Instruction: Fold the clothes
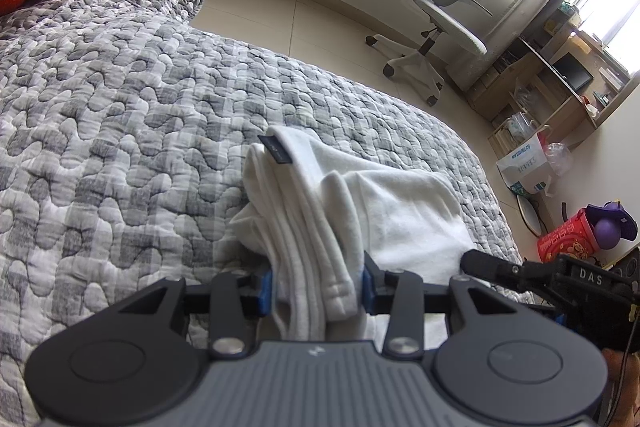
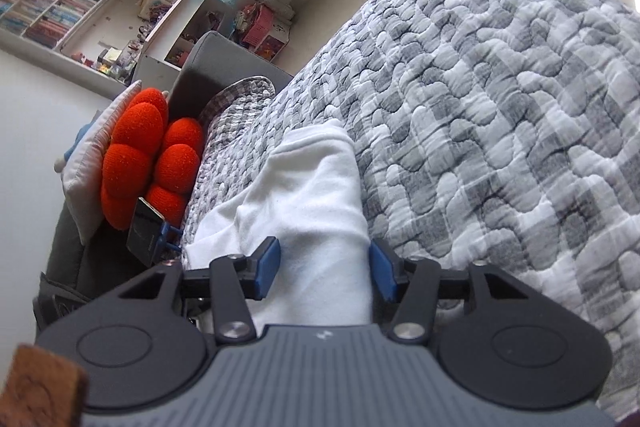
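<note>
Now the white garment (image 1: 360,195) lies bunched on the grey quilted bedspread (image 1: 120,115), near the bed edge. L gripper (image 1: 318,287) is clenched on a thick bundle of its folds, blue pads pressing both sides. R gripper (image 2: 326,267) straddles the cloth w/ jaws apart; whether its pads press, cannot tell.
</note>
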`<control>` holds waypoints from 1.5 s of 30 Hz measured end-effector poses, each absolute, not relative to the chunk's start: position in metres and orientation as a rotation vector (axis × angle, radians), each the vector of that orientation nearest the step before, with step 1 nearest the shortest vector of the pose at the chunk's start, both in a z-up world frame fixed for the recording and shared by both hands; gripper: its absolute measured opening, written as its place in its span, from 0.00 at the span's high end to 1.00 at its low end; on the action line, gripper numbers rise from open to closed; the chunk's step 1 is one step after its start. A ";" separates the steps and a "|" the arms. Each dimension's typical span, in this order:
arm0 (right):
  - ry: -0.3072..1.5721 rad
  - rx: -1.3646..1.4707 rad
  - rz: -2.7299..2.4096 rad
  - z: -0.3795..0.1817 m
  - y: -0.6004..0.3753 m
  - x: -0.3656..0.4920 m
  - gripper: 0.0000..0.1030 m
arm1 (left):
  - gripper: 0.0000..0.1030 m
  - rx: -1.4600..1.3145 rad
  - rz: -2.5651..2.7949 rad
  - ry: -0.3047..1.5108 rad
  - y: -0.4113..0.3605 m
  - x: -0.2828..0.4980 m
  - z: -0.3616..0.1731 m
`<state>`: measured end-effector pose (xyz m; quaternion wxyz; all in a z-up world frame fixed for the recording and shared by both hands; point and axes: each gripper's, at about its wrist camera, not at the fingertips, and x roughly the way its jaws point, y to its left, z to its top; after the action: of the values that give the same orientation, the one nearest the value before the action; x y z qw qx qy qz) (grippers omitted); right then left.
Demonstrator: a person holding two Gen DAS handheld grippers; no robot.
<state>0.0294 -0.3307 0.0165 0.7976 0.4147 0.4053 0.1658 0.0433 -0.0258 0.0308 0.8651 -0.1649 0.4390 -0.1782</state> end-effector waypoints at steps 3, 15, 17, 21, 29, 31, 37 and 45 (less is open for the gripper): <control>0.867 0.907 0.365 0.015 -0.332 0.035 0.48 | 0.60 -0.347 -0.373 0.919 -0.026 0.043 0.030; 0.850 0.863 0.356 0.018 -0.323 0.049 0.49 | 0.59 -0.339 -0.376 0.915 -0.027 0.047 0.029; 0.842 0.874 0.352 0.018 -0.324 0.056 0.49 | 0.59 -0.337 -0.380 0.913 -0.028 0.047 0.029; 0.832 0.880 0.354 0.018 -0.325 0.073 0.49 | 0.59 -0.346 -0.391 0.913 -0.025 0.047 0.026; 0.813 0.834 0.319 0.020 -0.325 0.082 0.75 | 0.58 -0.354 -0.400 0.914 -0.020 0.047 0.025; 0.817 0.867 0.319 0.016 -0.329 0.081 0.75 | 0.58 -0.353 -0.401 0.911 -0.019 0.047 0.025; 0.822 0.906 0.326 0.015 -0.336 0.071 0.64 | 0.58 -0.353 -0.403 0.910 -0.018 0.045 0.026; 0.891 0.943 0.364 0.017 -0.340 0.035 0.54 | 0.58 -0.352 -0.401 0.913 -0.017 0.045 0.028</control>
<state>0.0351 -0.3403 0.0167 0.7814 0.4367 0.4126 0.1683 0.0447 -0.0170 0.0277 0.8633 -0.1681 0.4357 -0.1913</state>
